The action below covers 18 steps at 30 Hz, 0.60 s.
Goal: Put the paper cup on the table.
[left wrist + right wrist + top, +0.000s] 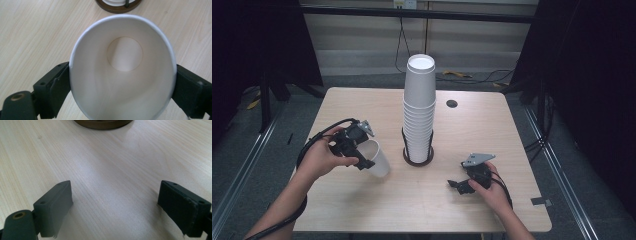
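A tall stack of white paper cups point(419, 107) stands in a dark round holder point(418, 158) at the table's middle. My left gripper point(357, 150) is shut on a single white cup point(377, 157), held tilted just above the table left of the holder. In the left gripper view both pads press the cup point(120, 72) at its rim, squeezing the mouth into an oval, and the holder's base point(117, 6) lies beyond it. My right gripper point(458, 185) rests low over the table at the front right, open with nothing between its jaws point(115, 207); the holder's base point(102, 123) is ahead of it.
The wooden table point(362, 205) has a small dark round hole point(452, 103) at the back right of the stack. Black cables trail from both grippers. Dark curtains and stand legs surround the table.
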Available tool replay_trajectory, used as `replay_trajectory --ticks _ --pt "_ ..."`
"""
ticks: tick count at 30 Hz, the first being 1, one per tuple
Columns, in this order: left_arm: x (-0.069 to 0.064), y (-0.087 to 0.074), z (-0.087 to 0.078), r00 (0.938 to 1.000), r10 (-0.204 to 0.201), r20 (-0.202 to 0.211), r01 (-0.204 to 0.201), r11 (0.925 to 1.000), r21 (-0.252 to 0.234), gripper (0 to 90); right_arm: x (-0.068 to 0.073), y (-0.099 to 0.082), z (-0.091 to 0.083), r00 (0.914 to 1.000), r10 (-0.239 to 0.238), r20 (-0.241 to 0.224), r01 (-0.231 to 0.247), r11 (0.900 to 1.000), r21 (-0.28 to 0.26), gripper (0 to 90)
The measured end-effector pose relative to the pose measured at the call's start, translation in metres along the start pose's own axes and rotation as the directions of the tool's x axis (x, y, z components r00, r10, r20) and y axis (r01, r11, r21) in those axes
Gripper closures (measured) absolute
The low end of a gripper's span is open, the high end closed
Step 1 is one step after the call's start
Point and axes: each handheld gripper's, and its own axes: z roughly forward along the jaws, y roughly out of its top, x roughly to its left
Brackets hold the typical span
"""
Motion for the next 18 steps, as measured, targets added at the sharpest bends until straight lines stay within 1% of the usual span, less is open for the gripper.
replay_trajectory --ticks 1,3,4,6,7,8,10,12,14,15,16,18 --pt "0.002 0.0 0.0 0.9999 0.01 -0.002 -0.01 0.9999 0.007 11.5 0.0 0.0 0.0 1.0 0.0 0.0 0.0 1.0 0.0 11.8" --pt "0.004 0.0 0.0 1.0 -0.005 -0.006 0.005 0.9999 0.01 11.5 0.0 0.0 0.0 1.0 0.0 0.0 0.0 1.0 0.0 11.8" --pt "0.005 0.001 0.0 1.0 0.004 -0.008 -0.004 0.9999 0.011 11.4 0.0 0.0 0.0 1.0 0.0 0.001 0.0 1.0 0.0 11.7" --pt "0.007 0.001 -0.001 0.9998 0.002 -0.02 -0.001 0.9998 0.021 11.4 0.0 0.0 0.0 1.0 0.001 0.0 -0.001 1.0 0.0 11.6" --pt "0.008 0.002 -0.001 0.9997 -0.008 -0.023 0.009 0.9997 0.022 11.3 0.0 0.0 0.0 1.0 0.002 0.0 -0.002 1.0 0.001 11.6" --pt "0.009 0.002 -0.001 0.9996 -0.003 -0.028 0.003 0.9997 0.025 11.3 0.0 0.0 0.0 1.0 0.0 0.001 0.0 1.0 -0.001 11.6" --pt "0.012 0.001 -0.001 0.9994 -0.013 -0.033 0.014 0.9994 0.03 11.4 0.0 0.0 0.0 1.0 0.001 0.001 -0.001 1.0 0.0 11.6" --pt "0.014 0.001 -0.001 0.999 -0.011 -0.043 0.012 0.9991 0.04 11.3 0.0 0.0 0.0 1.0 0.001 0.001 -0.001 1.0 0.0 11.6" --pt "0.016 0.001 -0.002 0.9983 -0.027 -0.051 0.029 0.9988 0.04 11.2 0.0 0.0 0.0 1.0 0.001 0.001 -0.001 1.0 0.0 11.6" --pt "0.016 0.0 -0.003 0.9981 -0.028 -0.054 0.03 0.9984 0.047 11.1 0.0 0.0 0.0 1.0 0.0 0.001 0.0 1.0 0.0 11.6" --pt "0.016 0.0 -0.003 0.9974 -0.022 -0.069 0.025 0.9984 0.05 11.1 0.0 0.0 0.0 1.0 0.0 0.001 0.0 1.0 0.0 11.6" --pt "0.017 -0.001 -0.004 0.9957 -0.021 -0.091 0.029 0.9954 0.091 11.0 0.0 0.0 0.0 1.0 0.0 0.001 0.0 1.0 0.0 11.6"
